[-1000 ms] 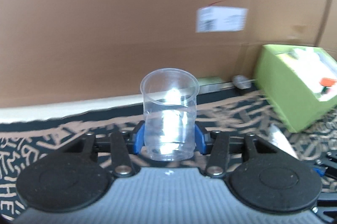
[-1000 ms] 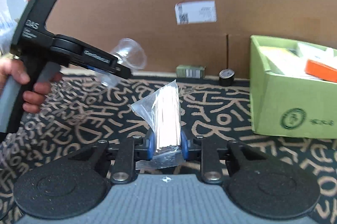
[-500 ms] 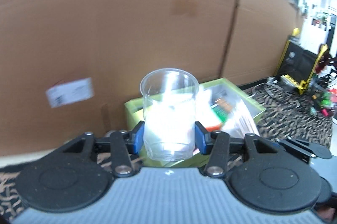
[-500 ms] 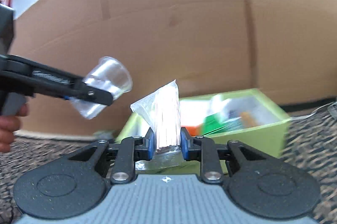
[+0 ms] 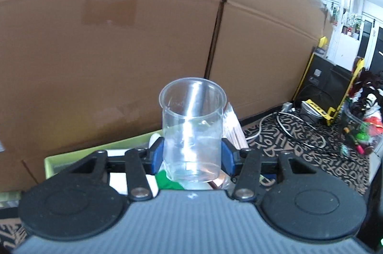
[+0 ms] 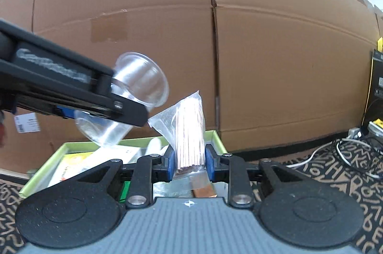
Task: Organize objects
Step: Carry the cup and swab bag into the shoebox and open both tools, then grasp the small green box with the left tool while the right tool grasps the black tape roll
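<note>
Both pairs of jaws are pinching something. Blue pads of the left gripper (image 5: pixel 192 156) press the sides of a clear plastic cup (image 5: pixel 192 134), held upright in its own view and tilted, mouth toward the cardboard, in the right wrist view (image 6: pixel 124 108). Jaws of the right gripper (image 6: pixel 189 164) clamp a clear bag of thin wooden sticks (image 6: pixel 189 134), standing upright. Both are held over an open green box (image 6: pixel 219 138) on a patterned cloth (image 6: pixel 335 172), before a cardboard wall (image 6: pixel 275 62). White cables (image 5: pixel 299 129) lie to the right.
</note>
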